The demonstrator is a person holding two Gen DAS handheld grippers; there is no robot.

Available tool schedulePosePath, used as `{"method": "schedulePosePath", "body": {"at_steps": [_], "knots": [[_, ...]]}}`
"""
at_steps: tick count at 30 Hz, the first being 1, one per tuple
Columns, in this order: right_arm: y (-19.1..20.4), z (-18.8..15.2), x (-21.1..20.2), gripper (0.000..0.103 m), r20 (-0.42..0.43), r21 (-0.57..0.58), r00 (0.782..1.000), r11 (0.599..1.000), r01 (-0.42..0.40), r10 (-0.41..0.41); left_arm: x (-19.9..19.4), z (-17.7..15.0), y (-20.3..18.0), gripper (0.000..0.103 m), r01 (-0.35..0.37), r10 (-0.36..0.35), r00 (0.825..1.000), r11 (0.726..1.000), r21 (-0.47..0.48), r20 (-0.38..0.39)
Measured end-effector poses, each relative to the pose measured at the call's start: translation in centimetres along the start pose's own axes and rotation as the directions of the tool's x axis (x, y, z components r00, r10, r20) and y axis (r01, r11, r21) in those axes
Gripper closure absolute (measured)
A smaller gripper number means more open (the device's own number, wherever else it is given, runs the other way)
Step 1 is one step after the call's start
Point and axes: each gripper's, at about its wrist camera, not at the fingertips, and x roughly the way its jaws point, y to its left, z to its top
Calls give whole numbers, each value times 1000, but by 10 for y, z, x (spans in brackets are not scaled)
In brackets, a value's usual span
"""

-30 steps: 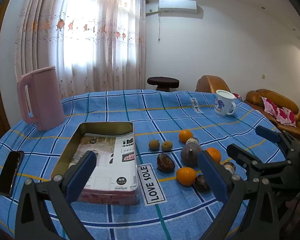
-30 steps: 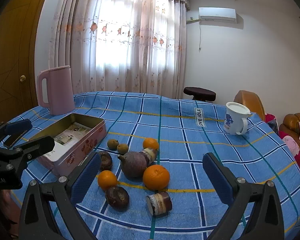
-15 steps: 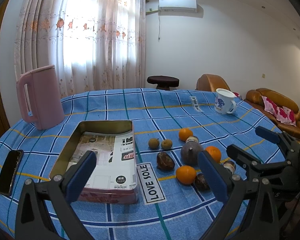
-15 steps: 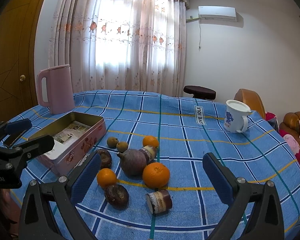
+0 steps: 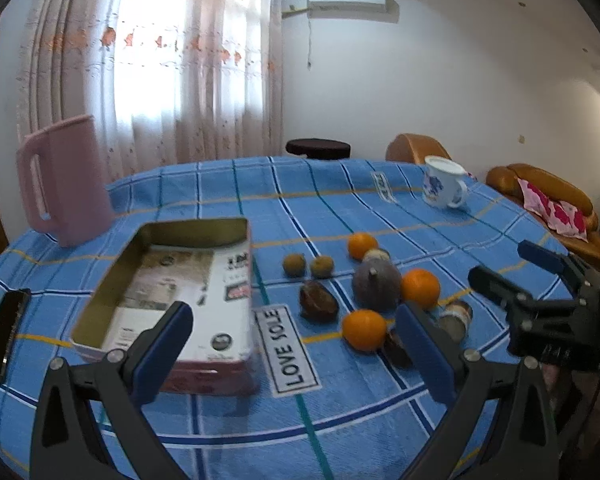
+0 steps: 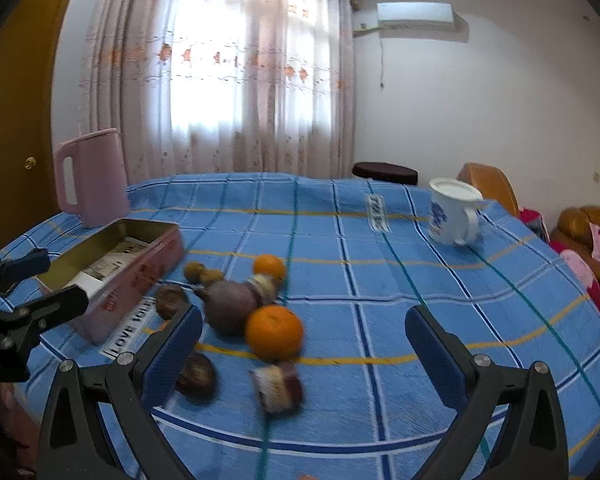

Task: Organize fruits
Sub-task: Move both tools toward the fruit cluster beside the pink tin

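Several fruits lie clustered on the blue checked tablecloth: a big purple fruit (image 5: 376,284) (image 6: 230,304), three oranges, the nearest in the right wrist view (image 6: 274,332), two small brown-green fruits (image 5: 294,265), dark brown fruits (image 5: 317,301) and a cut piece (image 6: 278,386). An open pink tin (image 5: 172,296) (image 6: 112,268) with paper inside stands left of them. My left gripper (image 5: 296,356) is open and empty, above the table's near edge. My right gripper (image 6: 304,352) is open and empty, near the orange and cut piece; it also shows in the left wrist view (image 5: 512,276).
A pink jug (image 5: 66,180) stands at the back left. A white and blue mug (image 6: 452,212) stands at the back right. A black phone (image 5: 4,332) lies at the left edge. Sofas (image 5: 548,204) and a stool (image 5: 318,148) stand beyond the table.
The right gripper has moved forward and right, closer to the fruits, its view now blurred. The left gripper has shifted slightly. Both stay open.
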Motion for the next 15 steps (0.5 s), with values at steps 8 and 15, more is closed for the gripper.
{"method": "schedulePosePath", "body": {"at_steps": [8,15], "knots": [[-5,-17,17,29,-86,-31,995,998,-48,45,16,-11,-23,0,0,-8,997,995,104,80],[-4,-25,25,43,-135,-30,985,993,-110,105,26,-20,-44,2,65,-66,998,992,106,10]]}}
